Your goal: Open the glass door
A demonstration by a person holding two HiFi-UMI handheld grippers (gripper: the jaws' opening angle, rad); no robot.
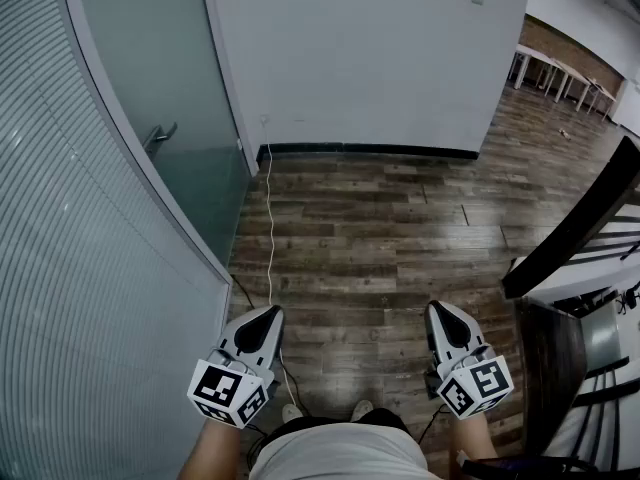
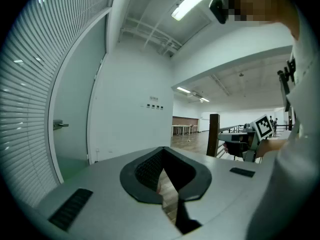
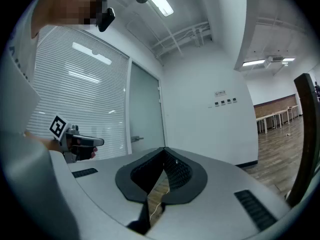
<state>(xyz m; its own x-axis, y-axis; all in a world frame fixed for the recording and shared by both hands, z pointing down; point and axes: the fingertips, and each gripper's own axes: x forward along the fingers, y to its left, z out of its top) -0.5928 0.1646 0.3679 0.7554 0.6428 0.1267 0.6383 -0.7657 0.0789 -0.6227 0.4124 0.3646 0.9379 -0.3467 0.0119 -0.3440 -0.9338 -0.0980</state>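
The frosted glass door point(image 1: 170, 88) with a metal lever handle point(image 1: 160, 135) sits in the curved wall. Well short of that door and to its right, the left gripper point(image 1: 268, 313) and the right gripper point(image 1: 437, 310) hover over the wooden floor point(image 1: 370, 228) — jaws together, nothing between them.

The glass door point(image 1: 170, 98) is frosted grey-green beside a finely striped pale partition point(image 1: 60, 298). The wall point(image 1: 370, 58) is white, and the floor point(image 1: 380, 238) is dark brown planks. The left hand-held gripper point(image 1: 268, 313) and right hand-held gripper point(image 1: 437, 308) are grey, their cubes black-and-white squares.
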